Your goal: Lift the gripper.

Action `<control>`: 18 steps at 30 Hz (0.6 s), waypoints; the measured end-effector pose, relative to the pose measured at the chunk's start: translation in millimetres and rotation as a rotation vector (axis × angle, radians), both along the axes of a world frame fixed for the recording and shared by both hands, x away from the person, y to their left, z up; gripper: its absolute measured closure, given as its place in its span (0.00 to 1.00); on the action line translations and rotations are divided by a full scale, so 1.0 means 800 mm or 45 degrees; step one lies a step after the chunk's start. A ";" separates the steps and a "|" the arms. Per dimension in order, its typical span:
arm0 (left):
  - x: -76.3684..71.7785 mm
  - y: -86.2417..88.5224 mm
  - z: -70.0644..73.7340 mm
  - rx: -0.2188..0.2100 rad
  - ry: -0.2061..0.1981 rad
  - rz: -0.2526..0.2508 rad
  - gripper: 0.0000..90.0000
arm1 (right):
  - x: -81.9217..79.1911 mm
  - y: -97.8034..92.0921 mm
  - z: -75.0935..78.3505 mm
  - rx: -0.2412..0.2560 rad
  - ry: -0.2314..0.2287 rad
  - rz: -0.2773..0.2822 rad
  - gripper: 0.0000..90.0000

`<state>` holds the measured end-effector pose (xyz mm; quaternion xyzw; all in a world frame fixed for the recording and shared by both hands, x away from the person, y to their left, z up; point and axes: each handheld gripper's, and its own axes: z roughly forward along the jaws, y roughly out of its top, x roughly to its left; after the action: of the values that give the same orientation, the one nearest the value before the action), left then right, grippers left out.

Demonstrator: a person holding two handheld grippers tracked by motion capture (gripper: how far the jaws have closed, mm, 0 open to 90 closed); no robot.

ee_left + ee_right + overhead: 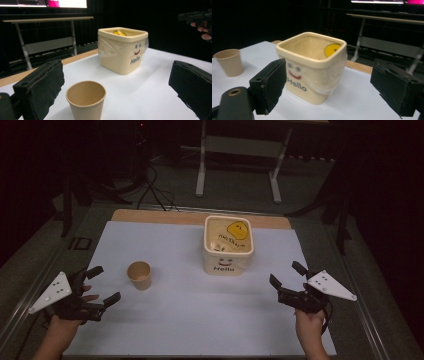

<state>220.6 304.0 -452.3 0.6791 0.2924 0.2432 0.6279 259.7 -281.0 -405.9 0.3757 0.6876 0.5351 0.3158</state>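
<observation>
A brown paper cup (139, 274) (86, 101) (229, 62) stands upright and empty on the white table cover, left of centre. A cream square tub (228, 244) (122, 49) (313, 66) with a smiley face and "Hello" stands at centre back, a yellow sticker inside it. My left gripper (103, 283) (117, 92) is open near the table's left edge, its jaws wide either side of the cup, short of it. My right gripper (287, 274) (334, 90) is open at the right front, jaws spread toward the tub without touching it.
The white cover (190, 305) spans the table, with a bare wooden strip (150, 215) along the far edge. A metal table frame (240, 150) stands on the floor behind. Cables (152, 190) lie on the floor at back left.
</observation>
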 end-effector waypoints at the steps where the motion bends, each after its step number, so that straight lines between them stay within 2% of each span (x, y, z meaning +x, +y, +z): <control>1: 0.000 0.001 0.001 -0.012 0.005 -0.006 0.01 | 0.001 0.003 0.005 -0.003 0.010 -0.010 0.15; 4: 0.000 0.002 0.001 0.004 -0.001 -0.010 0.01 | 0.001 0.004 0.007 0.004 0.004 -0.015 0.15; 5: 0.002 0.003 0.000 0.030 0.006 -0.018 0.01 | 0.001 0.005 0.008 0.004 -0.004 -0.026 0.15; 6: 0.003 0.003 -0.001 0.040 0.017 -0.024 0.01 | 0.002 0.006 0.006 0.053 -0.038 -0.020 0.15; 8: 0.004 0.004 -0.001 0.055 0.022 -0.031 0.01 | 0.002 0.010 0.002 0.021 -0.060 -0.009 0.15; 9: 0.005 0.005 -0.002 0.046 0.034 -0.043 0.01 | 0.002 0.011 0.000 -0.005 -0.064 -0.006 0.15; 11: 0.004 0.006 0.000 0.039 0.034 -0.031 0.01 | 0.003 0.012 -0.005 -0.008 -0.046 0.012 0.15; 13: 0.004 0.008 0.003 0.012 0.051 -0.048 0.01 | 0.003 0.013 -0.007 -0.016 -0.039 0.030 0.15; 18: 0.007 0.011 0.023 -0.008 0.143 -0.082 0.01 | 0.000 0.011 -0.006 -0.023 -0.039 0.044 0.15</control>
<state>226.1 312.8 -433.9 0.6988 0.3060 0.1836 0.6200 259.6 -272.3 -410.5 0.3528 0.6939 0.5398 0.3205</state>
